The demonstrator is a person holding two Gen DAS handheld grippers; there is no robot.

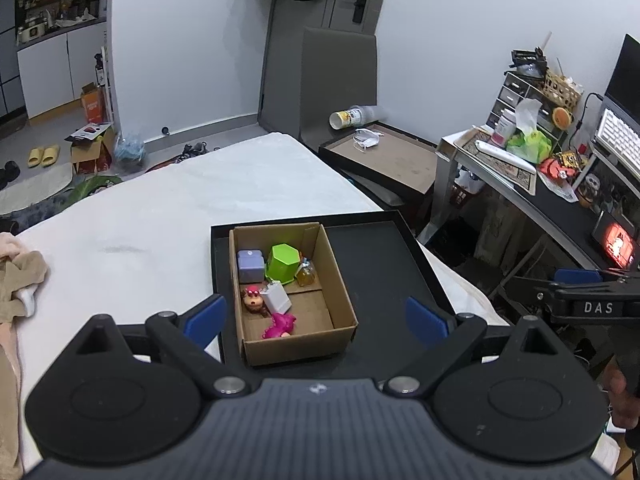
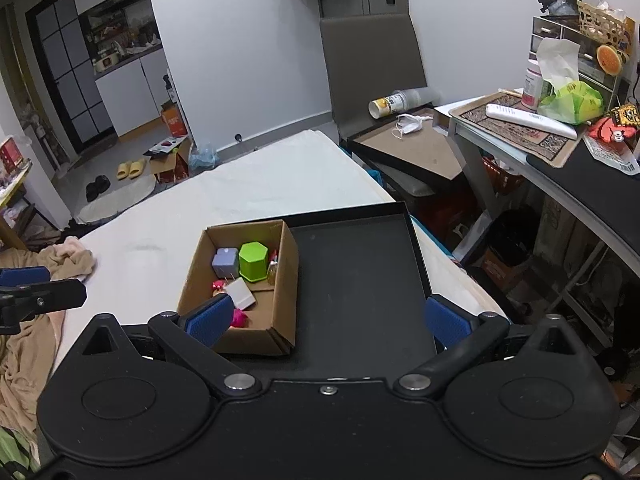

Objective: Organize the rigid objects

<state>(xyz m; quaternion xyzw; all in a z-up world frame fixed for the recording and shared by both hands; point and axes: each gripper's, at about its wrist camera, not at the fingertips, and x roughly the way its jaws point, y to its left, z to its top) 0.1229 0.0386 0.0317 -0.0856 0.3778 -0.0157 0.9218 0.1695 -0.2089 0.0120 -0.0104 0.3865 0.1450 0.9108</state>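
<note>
While both the left gripper (image 1: 316,318) and right gripper (image 2: 328,318) are being held spread (nothing between the fingers), toys are being contained in the cardboard box (image 1: 340,292) on the black tray (image 1: 380,256).

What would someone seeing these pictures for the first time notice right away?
The eye goes first to the open brown cardboard box sitting in the left part of a shallow black tray on the white bed. Inside it, a bright green hexagonal plastic container stands at the far end beside a lavender cube, with a magenta toy nearer. Both blue-padded grippers, left and right, hang open and hold nothing.
</note>
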